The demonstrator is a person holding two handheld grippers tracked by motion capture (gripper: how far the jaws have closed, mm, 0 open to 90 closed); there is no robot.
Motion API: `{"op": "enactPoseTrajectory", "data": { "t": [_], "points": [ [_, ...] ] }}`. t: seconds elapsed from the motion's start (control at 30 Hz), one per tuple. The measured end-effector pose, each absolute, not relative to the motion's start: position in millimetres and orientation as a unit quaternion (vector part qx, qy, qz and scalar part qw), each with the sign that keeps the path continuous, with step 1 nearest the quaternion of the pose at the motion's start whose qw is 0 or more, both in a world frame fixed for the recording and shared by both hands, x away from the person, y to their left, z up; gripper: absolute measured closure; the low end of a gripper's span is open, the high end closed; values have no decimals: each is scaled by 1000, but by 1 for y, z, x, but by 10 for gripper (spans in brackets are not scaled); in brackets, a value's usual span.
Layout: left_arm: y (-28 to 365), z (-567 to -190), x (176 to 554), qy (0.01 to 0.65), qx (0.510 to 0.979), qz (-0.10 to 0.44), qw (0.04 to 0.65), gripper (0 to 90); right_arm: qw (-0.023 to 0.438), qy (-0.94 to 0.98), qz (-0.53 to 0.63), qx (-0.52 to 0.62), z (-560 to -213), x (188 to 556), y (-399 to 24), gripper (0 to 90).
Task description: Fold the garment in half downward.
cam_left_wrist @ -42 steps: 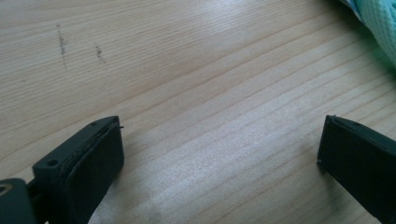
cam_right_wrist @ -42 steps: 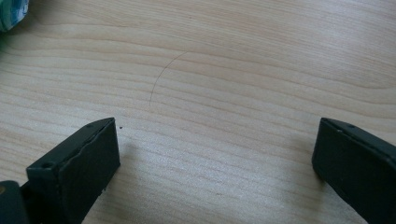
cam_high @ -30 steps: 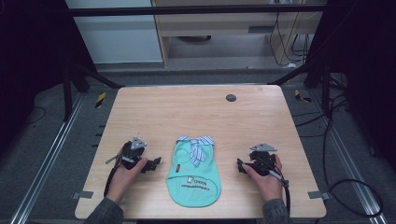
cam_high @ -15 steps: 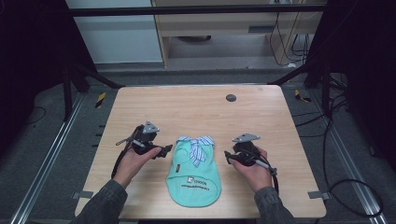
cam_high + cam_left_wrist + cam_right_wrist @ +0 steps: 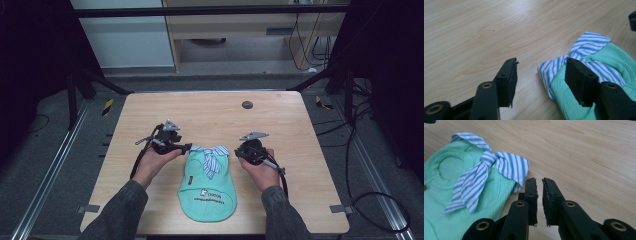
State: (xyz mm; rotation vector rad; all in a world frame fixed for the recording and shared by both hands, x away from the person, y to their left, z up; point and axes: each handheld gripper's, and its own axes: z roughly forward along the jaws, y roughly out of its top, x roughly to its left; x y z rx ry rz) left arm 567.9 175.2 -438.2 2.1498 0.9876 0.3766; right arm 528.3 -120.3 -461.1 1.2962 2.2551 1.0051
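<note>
A small mint-green garment [image 5: 207, 190] with a blue-and-white striped collar [image 5: 212, 155] lies flat on the wooden table [image 5: 210, 110]. My left gripper [image 5: 187, 147] is at the collar's left corner. In the left gripper view its jaws [image 5: 541, 75] have just been closing and still stand apart, with the striped corner [image 5: 549, 68] lying on the table between them, not pressed. My right gripper [image 5: 238, 151] is just right of the collar. Its jaws [image 5: 539, 183] have just closed to a thin slit with nothing between them, and the striped collar [image 5: 481, 167] lies beside its left jaw.
A small dark round disc [image 5: 247, 104] sits at the table's far side. Bare wood runs beyond the collar and to both sides. Cables [image 5: 350, 195] trail over the floor at the right, and a cabinet [image 5: 240, 30] stands behind the table.
Both hands have moved away from the person and inward, from beside the garment's lower half to the two sides of its striped collar.
</note>
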Motion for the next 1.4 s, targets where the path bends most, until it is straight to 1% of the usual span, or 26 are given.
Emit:
{"op": "enactPoseTrajectory", "data": {
  "t": [0.07,0.1,0.17,0.2,0.23,0.27,0.3,0.37,0.43,0.53,0.63,0.77,0.93,1.0,1.17,1.2,1.23,1.4],
  "points": [
    [171,-438,574,388,834,141,365,500,171,800,352,455,-462,535,-115,834],
    [168,-439,577,386,837,141,362,502,171,802,351,452,-461,537,-113,833],
    [167,-443,581,387,840,143,352,555,167,804,350,451,-459,542,-108,815],
    [167,-445,582,386,841,143,350,562,163,804,351,452,-459,543,-107,805],
    [167,-447,584,388,841,139,350,565,159,803,354,453,-459,545,-107,787],
    [167,-447,584,388,841,139,350,566,159,803,354,453,-459,545,-107,787],
    [166,-449,585,387,844,134,347,566,151,802,357,455,-459,548,-106,750],
    [166,-450,586,387,843,133,348,566,150,804,355,453,-459,549,-105,742],
    [165,-453,589,388,843,130,348,570,151,805,353,453,-458,554,-101,708],
    [162,-455,590,381,851,127,338,578,151,805,350,454,-459,559,-99,720],
    [159,-457,590,379,853,124,337,584,146,811,349,446,-459,563,-94,784],
    [157,-458,589,376,857,126,329,591,142,813,351,443,-460,565,-90,802],
    [153,-463,587,373,860,128,324,606,134,815,343,447,-463,565,-86,791],
    [152,-466,587,377,858,137,320,632,131,813,340,454,-466,567,-85,764],
    [150,-472,587,376,866,123,307,629,126,815,332,457,-470,570,-81,702],
    [150,-472,587,376,866,123,307,621,126,815,332,457,-470,570,-81,702],
    [150,-473,586,378,866,122,305,620,120,818,327,458,-472,571,-79,675],
    [152,-478,586,380,866,116,302,618,115,821,318,460,-477,572,-76,643]
  ]
}}
